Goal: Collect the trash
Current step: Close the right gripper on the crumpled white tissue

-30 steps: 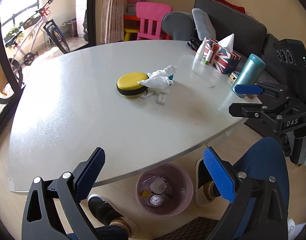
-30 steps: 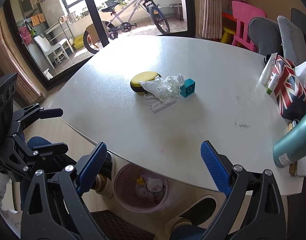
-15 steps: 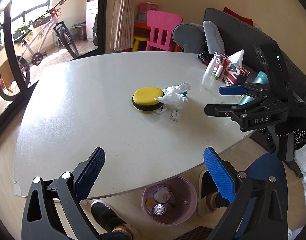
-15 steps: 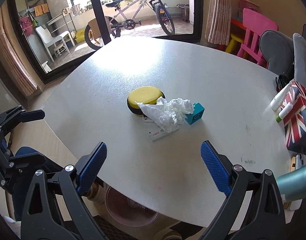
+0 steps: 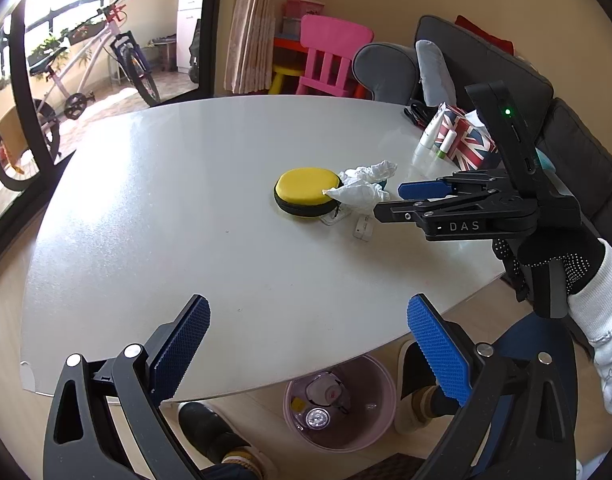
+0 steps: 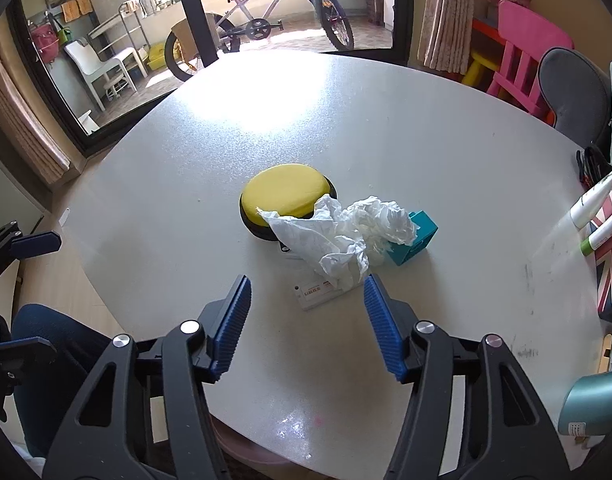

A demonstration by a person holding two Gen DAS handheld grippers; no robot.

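1. While our right claw [image 6: 306, 320] is hanging just short of the crumpled tissue [image 6: 346, 236], its jaws are standing wide apart and holding nothing; the tissue is lying mid-bench, draped against the yellow round case [image 6: 284, 196] and over the teal block [image 6: 416, 238].
2. We are judging the main risk to be a scooped neighbour — the white flat card [image 6: 316, 294] is lying right under the tissue's near edge, between the jaws, so closing low may be pinching it along with the paper.
3. We are also expecting the loose paper to slip or tear if only a thin corner is being caught, and a pull could be nudging the teal block or the case.
4. Our left claw [image 5: 306, 356] is hovering at the near bench [image 5: 146, 200] edge, also wide open and empty, above the pink bin [image 5: 382, 412] on the floor, which is already holding some rubbish.
5. Off to the right, the flag-printed tissue box [image 5: 468, 142], two white tubes [image 5: 436, 140] and a teal bottle [image 6: 594, 404] are standing well apart from the tissue — not in the way.
6. For the drop, the bin is sitting partly under the bench edge, so we are reckoning a careless release could be landing on the floor.
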